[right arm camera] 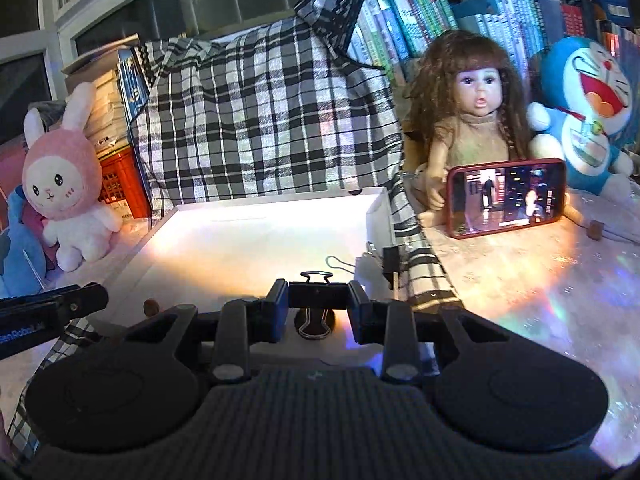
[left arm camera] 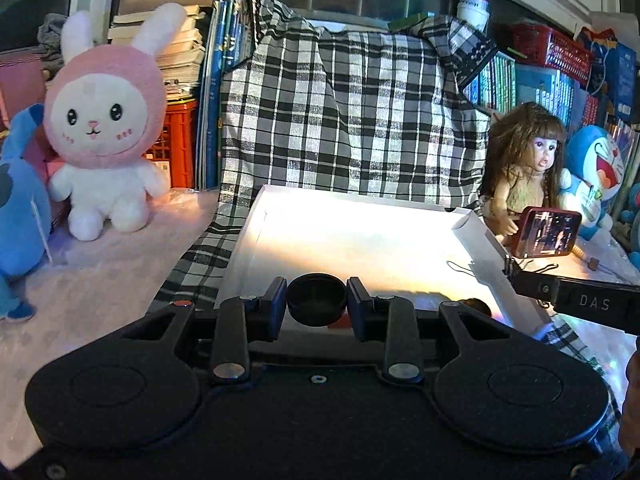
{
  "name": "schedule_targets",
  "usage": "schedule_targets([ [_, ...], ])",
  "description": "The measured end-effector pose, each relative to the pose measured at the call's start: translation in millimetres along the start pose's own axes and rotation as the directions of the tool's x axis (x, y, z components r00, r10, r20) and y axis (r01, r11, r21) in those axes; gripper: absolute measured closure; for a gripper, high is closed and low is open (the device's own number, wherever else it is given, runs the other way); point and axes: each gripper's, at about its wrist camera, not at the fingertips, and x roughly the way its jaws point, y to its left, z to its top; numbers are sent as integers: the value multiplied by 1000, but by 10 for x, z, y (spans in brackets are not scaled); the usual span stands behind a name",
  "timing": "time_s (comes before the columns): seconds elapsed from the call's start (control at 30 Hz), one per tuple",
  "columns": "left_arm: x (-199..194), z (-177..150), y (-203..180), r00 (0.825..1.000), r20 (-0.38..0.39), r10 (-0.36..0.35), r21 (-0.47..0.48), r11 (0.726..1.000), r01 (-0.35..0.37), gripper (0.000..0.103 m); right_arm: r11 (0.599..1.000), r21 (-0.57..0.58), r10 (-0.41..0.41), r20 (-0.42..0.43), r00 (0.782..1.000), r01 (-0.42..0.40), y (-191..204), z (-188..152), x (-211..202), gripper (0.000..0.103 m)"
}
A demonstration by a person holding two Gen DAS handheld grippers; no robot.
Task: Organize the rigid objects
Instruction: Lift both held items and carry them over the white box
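Note:
My left gripper [left arm camera: 317, 300] is shut on a round black cap [left arm camera: 317, 298] and holds it over the near end of a shallow white tray [left arm camera: 360, 216]. My right gripper [right arm camera: 318, 300] is shut on a black binder clip [right arm camera: 318, 296], its wire handles sticking out front and back, above the same tray [right arm camera: 260, 216]. A second binder clip [right arm camera: 390, 262] is clamped on the tray's right wall. A small brown round piece [right arm camera: 151, 307] lies in the tray at the near left. The right gripper's body shows at the right of the left wrist view [left arm camera: 580, 300].
Checked cloth [left arm camera: 352, 112] lies under and behind the tray. A pink rabbit plush [left arm camera: 102, 120] and a blue plush [left arm camera: 20, 200] stand left. A doll [right arm camera: 472, 120], a red-cased phone [right arm camera: 506, 196] and a Doraemon plush [right arm camera: 588, 108] stand right. Books and red crates line the back.

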Motion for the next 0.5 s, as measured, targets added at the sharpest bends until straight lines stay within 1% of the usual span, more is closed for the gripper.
schedule_targets([
  [0.17, 219, 66, 0, 1000, -27, -1, -4, 1000, 0, 72, 1000, -19, 8, -34, 999, -8, 84, 122, 218, 67],
  [0.3, 393, 128, 26, 998, -61, 5, -16, 1000, -6, 72, 1000, -8, 5, -57, 998, -6, 96, 220, 365, 67],
  [0.5, 647, 248, 60, 993, -122, -6, -39, 999, 1, 72, 1000, 11, 27, -106, 994, -26, 49, 323, 552, 67],
])
